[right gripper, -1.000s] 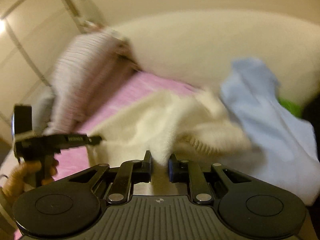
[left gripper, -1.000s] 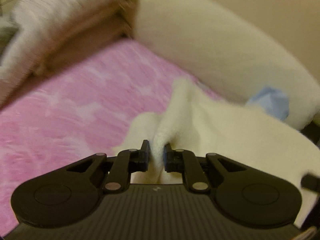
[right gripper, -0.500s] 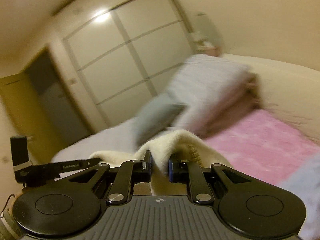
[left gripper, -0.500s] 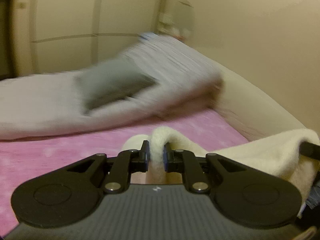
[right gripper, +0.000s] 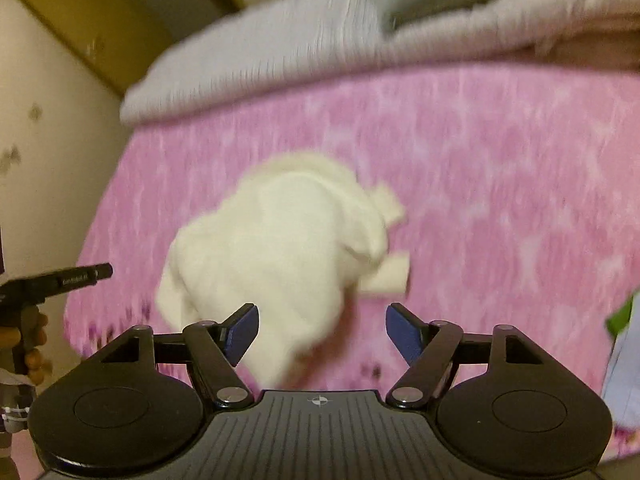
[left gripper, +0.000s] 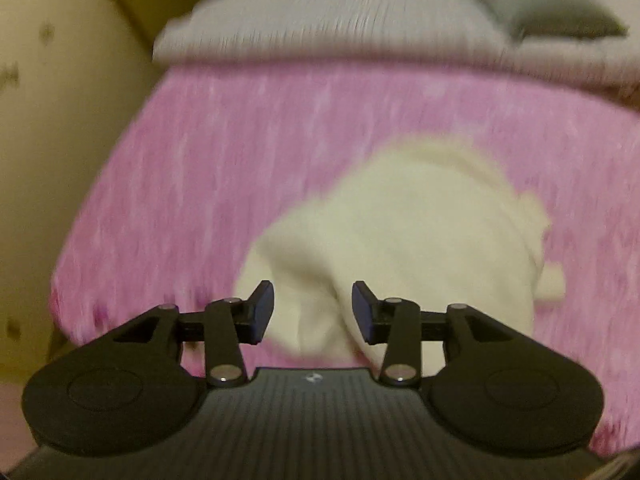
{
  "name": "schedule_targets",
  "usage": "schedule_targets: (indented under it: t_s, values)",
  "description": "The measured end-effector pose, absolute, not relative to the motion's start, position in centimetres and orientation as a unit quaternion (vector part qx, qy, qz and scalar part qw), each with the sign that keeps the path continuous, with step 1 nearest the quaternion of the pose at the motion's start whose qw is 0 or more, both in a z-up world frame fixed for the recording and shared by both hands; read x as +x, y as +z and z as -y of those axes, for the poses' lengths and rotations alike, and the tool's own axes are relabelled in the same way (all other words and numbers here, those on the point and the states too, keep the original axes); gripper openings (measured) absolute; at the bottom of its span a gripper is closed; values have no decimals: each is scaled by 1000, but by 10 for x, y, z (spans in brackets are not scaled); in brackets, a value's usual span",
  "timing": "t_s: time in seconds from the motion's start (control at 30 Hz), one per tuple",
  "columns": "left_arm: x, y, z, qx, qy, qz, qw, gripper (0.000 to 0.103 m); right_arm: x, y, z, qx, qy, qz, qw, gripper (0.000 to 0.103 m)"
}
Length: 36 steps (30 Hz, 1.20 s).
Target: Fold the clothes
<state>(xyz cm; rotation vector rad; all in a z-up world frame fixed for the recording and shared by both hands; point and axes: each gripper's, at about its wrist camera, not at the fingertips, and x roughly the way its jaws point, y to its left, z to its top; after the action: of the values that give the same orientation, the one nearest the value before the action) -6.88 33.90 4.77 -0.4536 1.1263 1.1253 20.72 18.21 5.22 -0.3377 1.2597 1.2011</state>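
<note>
Lay bunched on the pink bed cover [left gripper: 208, 184], the cream garment [left gripper: 404, 236], directly ahead of both sets of tongs, long axis running away toward the grey bedding [left gripper: 352, 28] at the far end. Gaped wide and held nothing, left gripper [left gripper: 313, 312] and right gripper [right gripper: 322, 332] alike, cloth showing between the jaws without visible contact. Seemed nearer the near hem, the left; blur forbade certainty. Ran close on the left, the bed's edge beside the wall [right gripper: 44, 152]; stretched broad and bare to the right, ample spreading room. Poked out rightward, two cuff-like ends [right gripper: 386, 276].
</note>
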Motion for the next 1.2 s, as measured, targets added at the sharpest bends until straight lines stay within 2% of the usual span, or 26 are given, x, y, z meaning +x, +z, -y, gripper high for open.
schedule_targets:
  t_s: [0.1, 0.3, 0.63, 0.97, 1.2]
  values:
    - [-101, 29, -308, -234, 503, -522, 648, 38, 185, 36, -165, -187, 526, -550, 621, 74]
    - [-126, 32, -239, -244, 517, -522, 633, 39, 142, 4, -131, -265, 527, -546, 595, 74]
    - [-116, 57, -167, -216, 534, -506, 642, 43, 122, 2, -86, -285, 552, -514, 591, 74]
    - [-116, 75, -169, -202, 542, -490, 652, 47, 111, 14, -97, -278, 569, -492, 597, 74]
    - [-129, 55, -217, -218, 512, -495, 668, 47, 113, 6, -131, -265, 544, -507, 614, 74]
